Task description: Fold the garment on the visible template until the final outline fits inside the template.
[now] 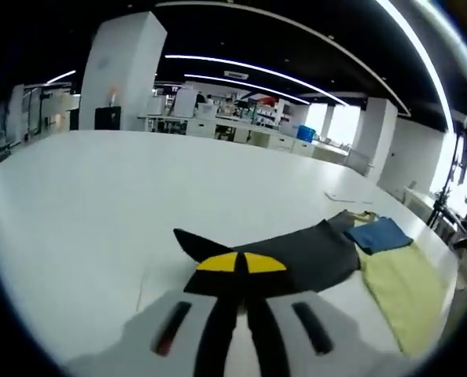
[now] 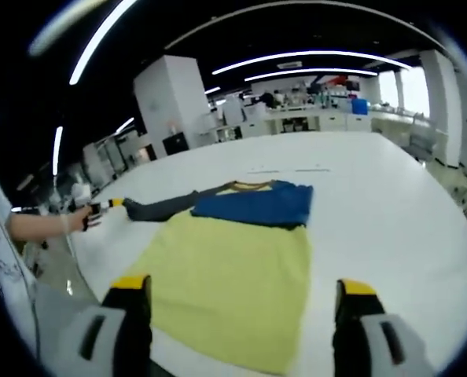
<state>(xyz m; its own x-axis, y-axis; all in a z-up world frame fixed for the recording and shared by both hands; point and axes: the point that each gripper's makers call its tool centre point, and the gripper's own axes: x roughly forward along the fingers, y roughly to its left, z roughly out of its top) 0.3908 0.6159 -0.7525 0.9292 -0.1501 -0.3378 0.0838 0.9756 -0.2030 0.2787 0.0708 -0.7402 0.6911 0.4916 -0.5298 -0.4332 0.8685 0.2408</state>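
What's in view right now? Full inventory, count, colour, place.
Garment: 1, yellow body, blue upper panel, dark grey sleeves; flat on the table, one sleeve stretched out sideways.
Table: 1, white, large, under the garment.
Thin marks: a few, faint, on the table beyond the collar; too small to tell what they outline.
Benches and pillars: several, white, in the background lab.
Ceiling light strips: several, white.
Left gripper: 1, grey with black jaws and yellow tips, shut on the sleeve end.
Right gripper: 1, same colours, jaws wide apart over the hem.
Hand: 1, holding the left gripper.
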